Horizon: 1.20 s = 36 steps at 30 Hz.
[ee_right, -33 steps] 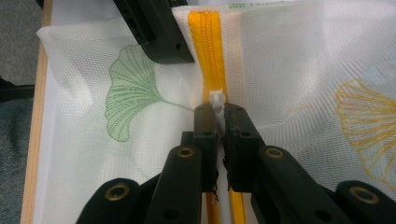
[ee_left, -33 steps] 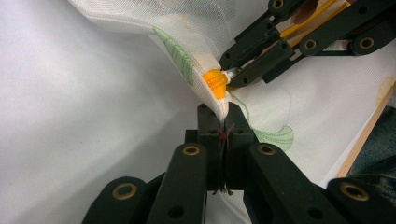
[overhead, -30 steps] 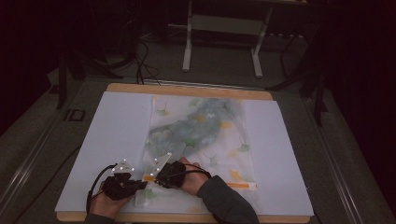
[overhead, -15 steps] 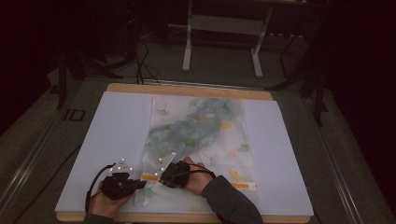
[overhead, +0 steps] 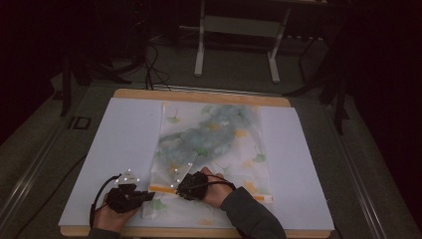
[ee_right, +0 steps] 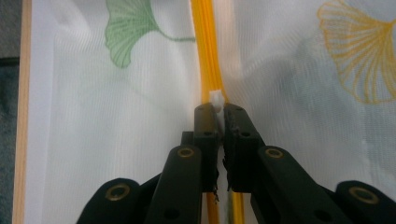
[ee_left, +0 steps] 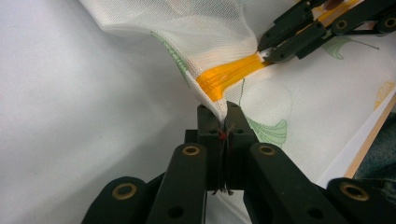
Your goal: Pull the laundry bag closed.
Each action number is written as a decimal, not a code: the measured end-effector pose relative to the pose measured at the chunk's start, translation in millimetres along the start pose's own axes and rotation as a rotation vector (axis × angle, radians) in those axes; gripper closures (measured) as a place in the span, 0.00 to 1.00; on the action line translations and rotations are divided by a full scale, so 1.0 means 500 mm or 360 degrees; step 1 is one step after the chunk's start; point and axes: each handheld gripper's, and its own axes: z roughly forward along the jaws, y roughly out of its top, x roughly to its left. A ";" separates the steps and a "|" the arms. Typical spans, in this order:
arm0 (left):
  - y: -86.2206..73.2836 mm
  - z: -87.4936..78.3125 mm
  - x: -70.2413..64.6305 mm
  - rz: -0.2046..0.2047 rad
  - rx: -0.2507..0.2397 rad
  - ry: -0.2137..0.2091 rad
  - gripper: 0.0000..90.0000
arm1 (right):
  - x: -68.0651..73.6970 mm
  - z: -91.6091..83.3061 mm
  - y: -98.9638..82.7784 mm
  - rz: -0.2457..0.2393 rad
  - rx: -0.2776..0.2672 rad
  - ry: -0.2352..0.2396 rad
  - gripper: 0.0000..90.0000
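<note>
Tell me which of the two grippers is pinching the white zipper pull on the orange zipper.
The right gripper: its jaws close on the white zipper pull on the orange zipper. The left gripper pinches the mesh bag corner instead.

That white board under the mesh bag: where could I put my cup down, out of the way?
The white board is bare on its left strip, between its left edge and the mesh bag, and on its right strip beyond the bag. It is crowded at the near edge, where the left gripper and the right gripper pinch the bag's orange zipper.
</note>
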 end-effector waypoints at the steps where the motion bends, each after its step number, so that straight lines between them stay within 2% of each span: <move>1: 0.000 0.000 0.000 -0.0004 0.0000 0.0003 0.98 | 0.000 -0.002 -0.002 -0.0009 0.0006 -0.0002 0.94; 18: -0.003 -0.005 0.004 -0.0014 -0.0004 0.0044 0.98 | 0.011 -0.016 -0.012 -0.0042 0.0081 -0.0046 0.94; 31: -0.004 -0.008 0.008 -0.0025 -0.0015 0.0066 0.98 | 0.026 -0.029 -0.012 -0.0117 0.0144 -0.0093 0.94; 36: -0.005 -0.008 0.010 -0.0030 -0.0015 0.0063 0.98 | 0.026 -0.034 -0.019 -0.0117 0.0158 -0.0098 0.94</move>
